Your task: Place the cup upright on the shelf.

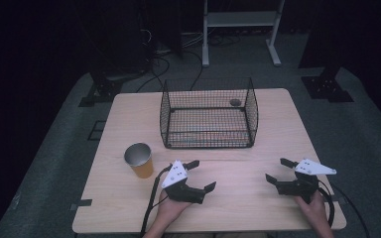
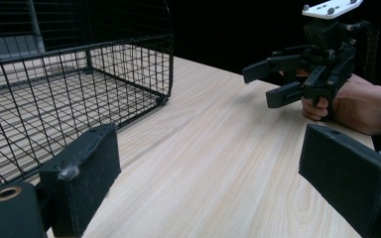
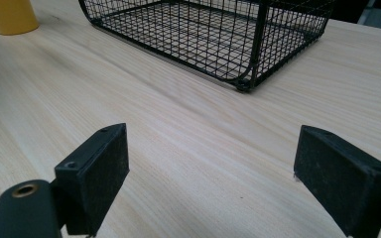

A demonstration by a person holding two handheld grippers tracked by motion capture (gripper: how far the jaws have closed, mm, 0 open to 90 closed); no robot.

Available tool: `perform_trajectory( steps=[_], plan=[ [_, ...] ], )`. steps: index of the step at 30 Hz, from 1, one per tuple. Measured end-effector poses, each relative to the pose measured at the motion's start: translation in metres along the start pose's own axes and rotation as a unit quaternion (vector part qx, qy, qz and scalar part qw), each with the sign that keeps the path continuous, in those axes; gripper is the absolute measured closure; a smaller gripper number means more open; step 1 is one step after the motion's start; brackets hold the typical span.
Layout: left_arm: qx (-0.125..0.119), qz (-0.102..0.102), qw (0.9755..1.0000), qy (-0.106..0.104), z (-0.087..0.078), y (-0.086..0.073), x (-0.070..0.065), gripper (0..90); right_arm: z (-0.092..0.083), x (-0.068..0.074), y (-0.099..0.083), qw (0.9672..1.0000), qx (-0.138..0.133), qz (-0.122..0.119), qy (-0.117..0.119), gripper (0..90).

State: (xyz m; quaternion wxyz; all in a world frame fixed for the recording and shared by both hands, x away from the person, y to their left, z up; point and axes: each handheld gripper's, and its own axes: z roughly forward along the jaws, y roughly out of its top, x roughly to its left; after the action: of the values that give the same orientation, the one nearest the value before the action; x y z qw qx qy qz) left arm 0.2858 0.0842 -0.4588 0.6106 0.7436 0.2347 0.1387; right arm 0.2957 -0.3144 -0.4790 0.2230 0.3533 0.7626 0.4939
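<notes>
A black wire basket (image 1: pixel 164 116) stands open-topped at the middle back of a light wooden table (image 1: pixel 243 198). An orange cup (image 1: pixel 140 160) with a silvery inside stands upright at the front left. My left gripper (image 1: pixel 202 174) is open near the front edge, right of the cup, with nothing between its jaws. My right gripper (image 1: pixel 276 169) is open at the front right, also with nothing in it. In the left gripper view my jaws (image 2: pixel 213 183) stand wide apart, with the basket (image 2: pixel 129 59) at left. The right gripper view has the basket (image 3: pixel 250 49) and cup (image 3: pixel 10 15) ahead.
A small dark round thing (image 1: pixel 235 102) lies at the basket's far right; I cannot tell whether it is inside. The right gripper (image 2: pixel 273 82) and its hand appear across the table in the left gripper view. A white stand (image 1: pixel 240 20) and cables lie on the floor beyond.
</notes>
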Motion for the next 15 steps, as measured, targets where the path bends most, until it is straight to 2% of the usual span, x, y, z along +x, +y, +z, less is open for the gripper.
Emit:
perform_trajectory(
  steps=[6, 15],
  plan=[
    [0.002, -0.007, 1.0000, 0.000, -0.002, 0.001, 0.002, 8.4, 0.000, 0.000, 0.000, 1.0000, -0.001, -0.001, -0.001, 12.9],
    [-0.004, -0.001, 1.0000, 0.006, -0.010, 0.006, 0.004, 6.0, 0.001, 0.002, 0.000, 1.0000, 0.003, -0.006, -0.006, 12.9]
  ],
)
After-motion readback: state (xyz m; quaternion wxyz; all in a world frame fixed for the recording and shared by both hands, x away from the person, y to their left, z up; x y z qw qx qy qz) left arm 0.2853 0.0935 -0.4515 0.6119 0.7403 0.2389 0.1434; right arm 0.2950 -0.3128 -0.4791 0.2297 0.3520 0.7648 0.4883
